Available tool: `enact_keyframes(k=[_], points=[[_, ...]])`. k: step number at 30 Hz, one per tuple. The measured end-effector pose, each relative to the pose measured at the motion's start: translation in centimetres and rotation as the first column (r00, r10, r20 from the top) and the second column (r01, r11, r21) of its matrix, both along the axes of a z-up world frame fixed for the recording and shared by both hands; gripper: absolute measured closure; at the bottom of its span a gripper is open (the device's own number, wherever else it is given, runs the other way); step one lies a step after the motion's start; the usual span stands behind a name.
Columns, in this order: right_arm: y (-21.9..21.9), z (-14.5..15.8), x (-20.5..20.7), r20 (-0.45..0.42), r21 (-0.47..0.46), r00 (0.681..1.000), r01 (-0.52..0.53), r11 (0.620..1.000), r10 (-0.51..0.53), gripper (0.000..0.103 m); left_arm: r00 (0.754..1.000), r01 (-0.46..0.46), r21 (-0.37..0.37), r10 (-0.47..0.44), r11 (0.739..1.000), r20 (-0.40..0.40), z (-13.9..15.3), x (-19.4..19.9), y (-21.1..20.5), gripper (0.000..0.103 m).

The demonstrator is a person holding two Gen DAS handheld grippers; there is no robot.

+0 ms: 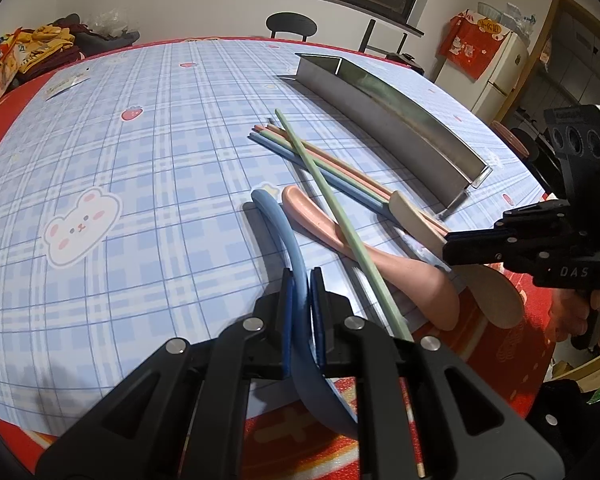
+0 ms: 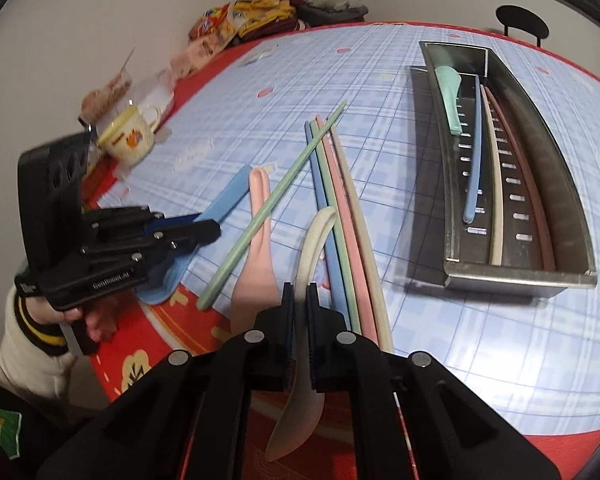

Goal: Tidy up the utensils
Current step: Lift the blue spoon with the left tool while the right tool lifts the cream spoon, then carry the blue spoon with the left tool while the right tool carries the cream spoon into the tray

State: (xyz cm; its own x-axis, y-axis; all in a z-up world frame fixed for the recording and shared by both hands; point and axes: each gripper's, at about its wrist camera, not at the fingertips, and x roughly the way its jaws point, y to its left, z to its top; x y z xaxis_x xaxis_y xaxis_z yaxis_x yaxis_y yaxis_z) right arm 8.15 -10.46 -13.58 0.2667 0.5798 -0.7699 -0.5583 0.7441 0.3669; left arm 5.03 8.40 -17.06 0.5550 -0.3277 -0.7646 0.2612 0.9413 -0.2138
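The left gripper (image 1: 300,300) is closed on the handle of a blue spoon (image 1: 278,226). It pinches the thin handle from both sides, so the spoon cannot slip. The spoon's bowl hangs below the fingers, near the table edge.

The right gripper (image 2: 300,308) is closed too. It grips a cream spoon (image 2: 315,236) by its handle in the same way, with the bowl hanging under the fingers.

Just beside them a pink spoon (image 1: 383,256) lies flat on the table (image 1: 140,184). A green chopstick (image 1: 339,216) rests slanted across it. More chopsticks (image 2: 339,208) lie side by side in a small bunch: blue, green, pink and cream.

Farther off stands a long metal tray (image 2: 515,280). It has slots in its floor, likely so water can drip out. A pale green spoon (image 2: 451,96) and some chopsticks already lie in it, all pointing the same way. I think both held spoons belong in there next, laid along the tray so they fit. A mug (image 2: 130,136) sits far off at the table edge.
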Motion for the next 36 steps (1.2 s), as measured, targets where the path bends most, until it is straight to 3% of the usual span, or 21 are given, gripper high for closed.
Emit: enact_keyframes(k=[6, 14, 20, 28, 36], points=[[-0.8, -0.4, -0.4, 0.015, 0.126, 0.999, 0.037, 0.991, -0.039, 0.096, 1.0, -0.018, -0.017, 0.018, 1.0, 0.004, 0.1, -0.2, 0.3, 0.091], [-2.9, -0.4, 0.1, -0.017, 0.257, 0.997, 0.074, 0.964, -0.072, 0.096, 0.995, -0.093, -0.167, 0.098, 0.982, 0.025, 0.9, -0.6, 3.4, 0.091], [-5.0, 0.9, 1.0, 0.009, 0.309, 0.997, 0.065, 0.949, -0.071, 0.096, 0.988, -0.134, -0.166, 0.145, 0.977, 0.055, 2.8, -0.4, 3.7, 0.091], [-8.3, 2.9, 6.1, 0.087, 0.322, 0.989, 0.083, 0.943, -0.117, 0.096, 0.979, -0.096, -0.185, 0.126, 0.978, 0.159, 8.0, 3.3, -1.2, 0.091], [-10.3, 2.9, 13.5, 0.147, 0.27, 0.971, 0.143, 0.952, -0.188, 0.096, 0.984, -0.085, -0.242, 0.119, 0.967, 0.13, 8.8, 11.5, -8.1, 0.091]])
